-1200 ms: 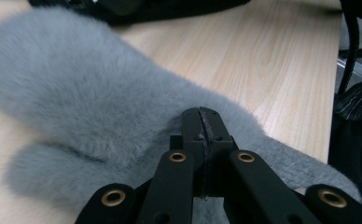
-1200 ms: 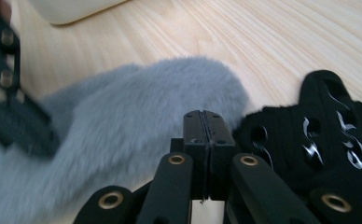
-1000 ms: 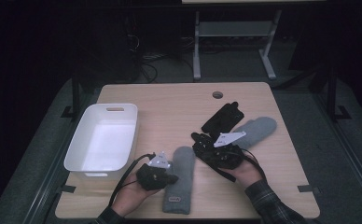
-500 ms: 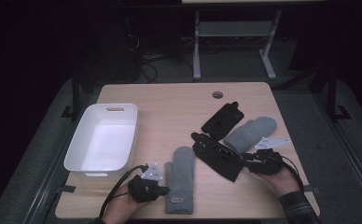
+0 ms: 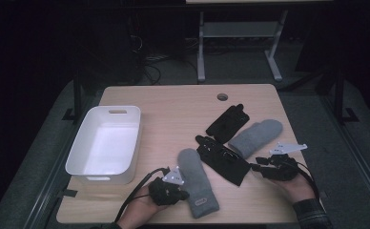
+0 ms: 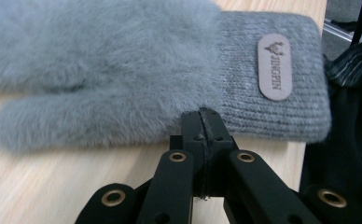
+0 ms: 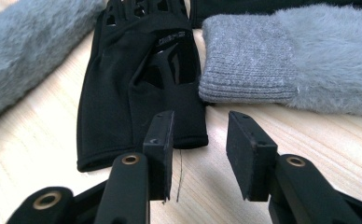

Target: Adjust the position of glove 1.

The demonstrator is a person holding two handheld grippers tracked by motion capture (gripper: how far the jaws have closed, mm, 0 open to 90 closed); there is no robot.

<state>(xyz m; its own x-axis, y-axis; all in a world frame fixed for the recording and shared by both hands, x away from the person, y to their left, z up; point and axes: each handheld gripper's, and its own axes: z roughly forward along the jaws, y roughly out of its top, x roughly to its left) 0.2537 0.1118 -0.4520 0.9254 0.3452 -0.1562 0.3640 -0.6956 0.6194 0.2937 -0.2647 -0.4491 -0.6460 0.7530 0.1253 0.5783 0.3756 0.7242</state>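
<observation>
A fluffy grey mitten (image 5: 197,183) (image 6: 123,60) lies near the table's front edge, cuff toward me. My left gripper (image 5: 182,194) (image 6: 202,115) is shut, with its tips against the mitten's edge where thumb meets cuff. A flat black glove (image 5: 222,160) (image 7: 137,79) lies beside the mitten. Behind it are a second grey mitten (image 5: 257,136) (image 7: 281,60) and a second black glove (image 5: 227,123). My right gripper (image 5: 255,167) (image 7: 200,128) has just been opening. Its jaws stand apart over bare wood just short of the black glove's cuff, with nothing between them.
A white plastic tub (image 5: 78,152) stands at the table's left side. A round cable hole (image 5: 222,97) is at the back of the wooden table (image 5: 173,105). A metal stand (image 5: 200,47) rises on the floor behind the table.
My right gripper has drawn back to the right, off the black glove, and its jaws have parted. My left gripper has shifted toward the front edge and up to the near mitten.
</observation>
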